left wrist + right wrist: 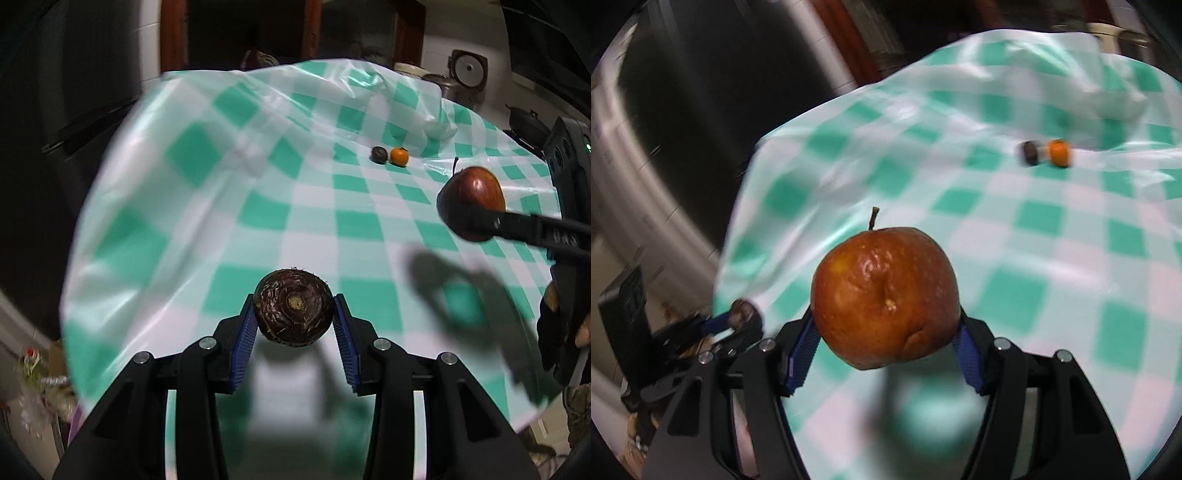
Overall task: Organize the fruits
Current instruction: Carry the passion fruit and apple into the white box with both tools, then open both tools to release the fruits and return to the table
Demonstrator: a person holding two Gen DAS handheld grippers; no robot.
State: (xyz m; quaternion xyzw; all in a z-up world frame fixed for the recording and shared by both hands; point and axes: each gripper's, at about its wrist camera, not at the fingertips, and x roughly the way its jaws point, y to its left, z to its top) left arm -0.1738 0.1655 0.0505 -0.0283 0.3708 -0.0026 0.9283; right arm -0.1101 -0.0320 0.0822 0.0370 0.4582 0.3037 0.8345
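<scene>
Above blurred tablecloth: left gripper clamps brown fruit, right gripper clamps apple.

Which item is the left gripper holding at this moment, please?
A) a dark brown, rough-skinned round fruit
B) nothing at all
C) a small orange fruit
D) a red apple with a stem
A: in the left wrist view the left gripper has its blue pads pressed on both sides of the dark brown round fruit, held above the checked tablecloth, while the red apple sits in the right gripper.
</scene>
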